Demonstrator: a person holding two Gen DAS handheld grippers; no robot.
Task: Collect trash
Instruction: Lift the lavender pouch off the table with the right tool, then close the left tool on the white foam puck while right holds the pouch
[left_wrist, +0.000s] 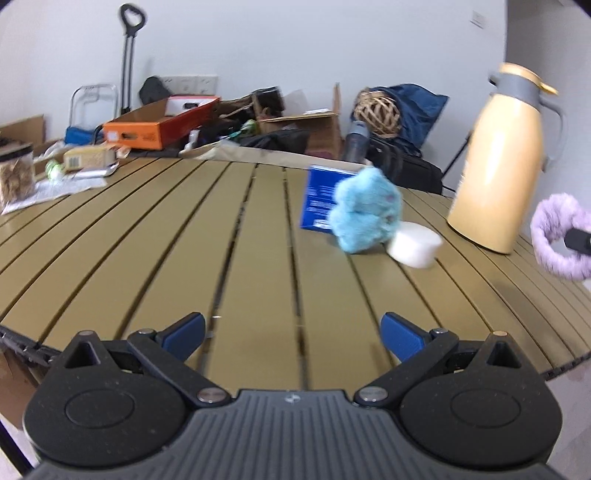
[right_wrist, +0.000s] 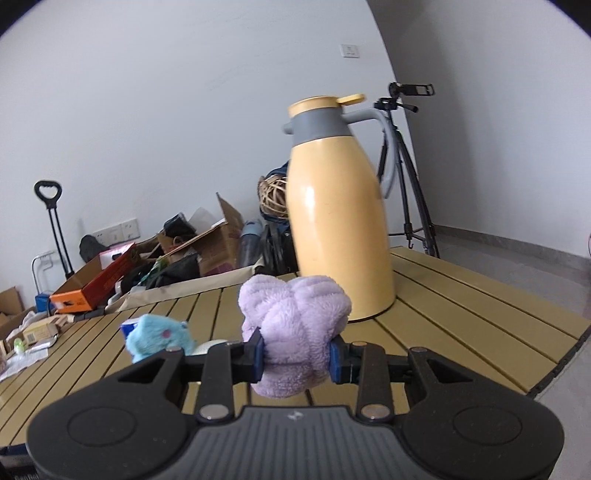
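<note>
— Clamped on the purple plush ring is the right claw, both blue pads pressed into the fluff; the left claw is held wide apart with nothing between its fingers.

— Where is the rest of what might be collected?

— On the slatted tabletop: a blue fluffy toy is seen leaning against a blue box, with a white round tub touching its base. The yellow jug is stood upright just behind the held ring. No bin is shown in either view.

— How is the carry best done?

— The ring should be kept lifted clear of the slats and steered wide of the jug, which could probably be knocked by a careless swing. The grip looks deep enough, so nothing more need be squeezed; soft pile is likely to slip only if the pads are eased.

— And the free claw?

— It could be lined up on the blue toy, approached from the open side so the box and tub are not shoved
</note>
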